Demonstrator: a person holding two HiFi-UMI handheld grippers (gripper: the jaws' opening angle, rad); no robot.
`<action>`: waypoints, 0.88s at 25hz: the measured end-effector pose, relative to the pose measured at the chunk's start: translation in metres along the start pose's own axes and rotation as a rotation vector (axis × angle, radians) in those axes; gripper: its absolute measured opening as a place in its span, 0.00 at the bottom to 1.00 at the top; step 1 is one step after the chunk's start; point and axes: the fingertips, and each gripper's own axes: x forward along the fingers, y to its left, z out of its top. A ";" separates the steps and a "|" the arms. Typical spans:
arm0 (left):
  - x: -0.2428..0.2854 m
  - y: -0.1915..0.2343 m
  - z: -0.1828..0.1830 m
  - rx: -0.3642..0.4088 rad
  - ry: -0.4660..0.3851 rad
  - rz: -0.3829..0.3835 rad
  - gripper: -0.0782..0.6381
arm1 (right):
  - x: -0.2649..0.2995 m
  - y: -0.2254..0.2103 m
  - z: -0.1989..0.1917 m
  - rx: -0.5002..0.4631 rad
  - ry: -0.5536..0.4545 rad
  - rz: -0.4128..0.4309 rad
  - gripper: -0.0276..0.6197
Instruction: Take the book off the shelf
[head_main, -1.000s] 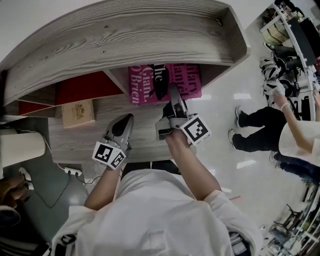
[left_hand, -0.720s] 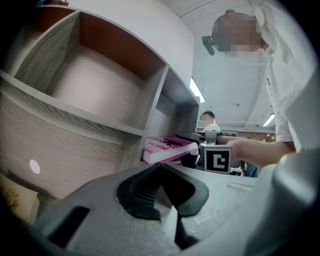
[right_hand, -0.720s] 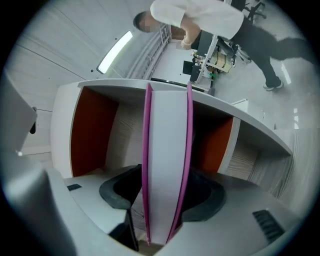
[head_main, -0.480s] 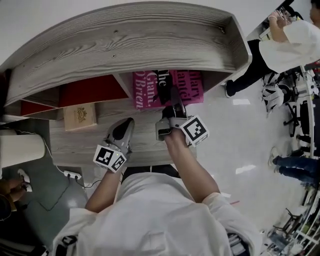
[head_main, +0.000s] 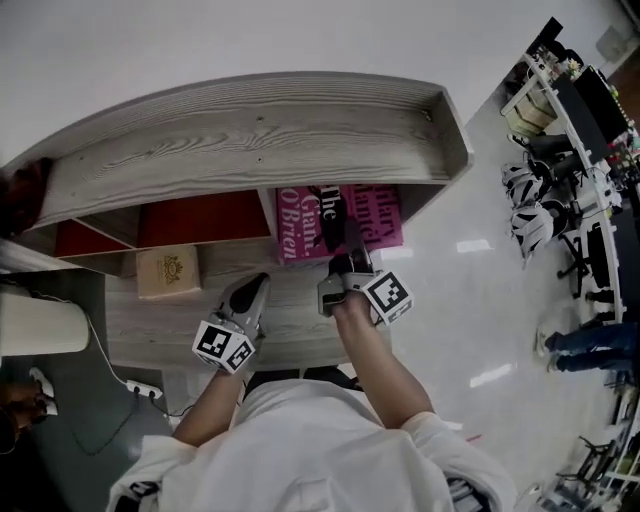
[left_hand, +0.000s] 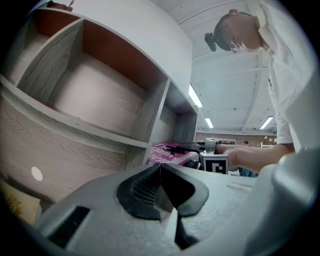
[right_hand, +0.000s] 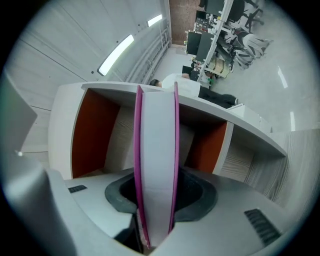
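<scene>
Two finishes on the shelf unit (head_main: 250, 130): pale grey board with a long, streaked wood grain for the curved top, the dividers and the worktop (head_main: 290, 322), and flat red panels (head_main: 205, 218) at the back of the compartments. On the worktop to the left, a small tan box (head_main: 168, 272), square, with a darker crest on its lid, too small to read. In the right-hand compartment, flat with its cover up, the book (head_main: 385, 218): glossy magenta covers, a thick block of white pages, the near part out from under the top board. Across the cover, big lettering, with "Giant" and "O'Brien" legible and a second block ending in "antel"; between the two blocks, a black figure. Around the book's page edge, the right claw (head_main: 345, 245), smooth grey moulded shell with dark ribbed pads, closing at this moment, the page block between its jaws and a pad against each pink cover. Behind it, a white marker cube (head_main: 388, 296) with a black square pattern, then a bare forearm (head_main: 375, 360). Over the worktop left of the book and apart from it, the left claw (head_main: 255, 288): same grey shell, jaws pressed together on nothing, tip towards the shelf.
</scene>
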 end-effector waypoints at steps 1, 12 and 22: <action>-0.001 0.000 0.003 0.004 -0.005 -0.003 0.13 | -0.003 0.001 0.000 -0.003 -0.004 -0.001 0.27; -0.004 0.001 0.040 0.037 -0.070 -0.101 0.13 | -0.042 0.010 -0.004 -0.007 -0.056 0.002 0.27; -0.017 -0.012 0.056 0.063 -0.098 -0.122 0.13 | -0.081 0.028 -0.006 -0.113 -0.068 0.014 0.27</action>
